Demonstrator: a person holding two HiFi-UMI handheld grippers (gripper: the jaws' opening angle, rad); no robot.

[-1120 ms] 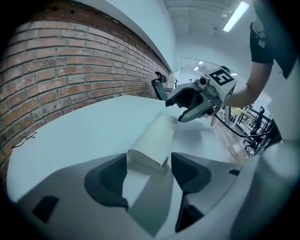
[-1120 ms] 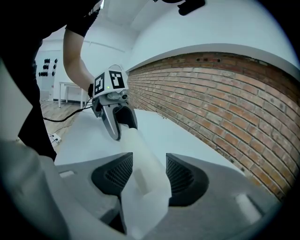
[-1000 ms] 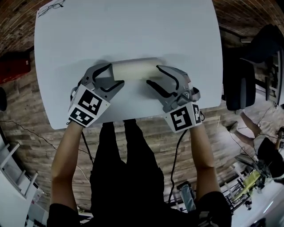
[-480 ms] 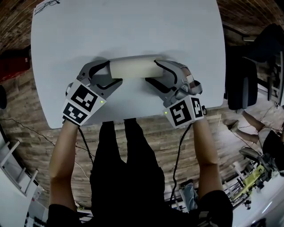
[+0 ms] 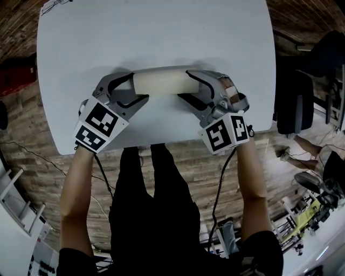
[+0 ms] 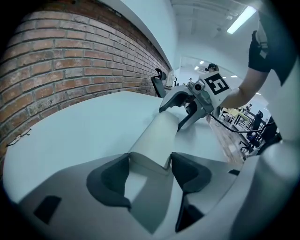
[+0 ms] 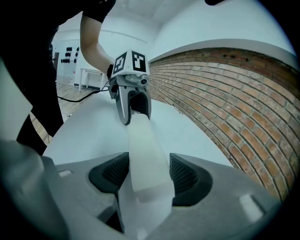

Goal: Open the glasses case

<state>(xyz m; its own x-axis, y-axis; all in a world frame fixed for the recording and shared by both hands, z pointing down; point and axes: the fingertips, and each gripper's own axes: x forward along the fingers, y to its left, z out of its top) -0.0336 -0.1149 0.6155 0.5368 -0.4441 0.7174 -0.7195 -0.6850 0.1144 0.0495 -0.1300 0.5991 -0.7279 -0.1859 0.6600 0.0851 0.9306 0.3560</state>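
A cream glasses case [image 5: 161,82] lies shut and crosswise on the white table [image 5: 161,32]. My left gripper [image 5: 137,89] is at its left end, and the left gripper view shows both pads against the sides of the case [image 6: 161,136]. My right gripper [image 5: 186,86] straddles the right end with its jaws wide. In the right gripper view the case [image 7: 143,150] runs between the pads with slight gaps. Each gripper shows in the other's view, the right gripper [image 6: 185,105] and the left gripper [image 7: 133,101], at the far end of the case.
A thin pair of black glasses [image 5: 56,5] lies at the table's far left corner. The table's near edge runs just under both grippers. A dark chair [image 5: 299,91] stands beyond the right edge. Brick-patterned surfaces surround the table.
The right gripper moved left onto the case's right end, rolled a little, and its jaws spread wider. The left gripper stayed at the left end.
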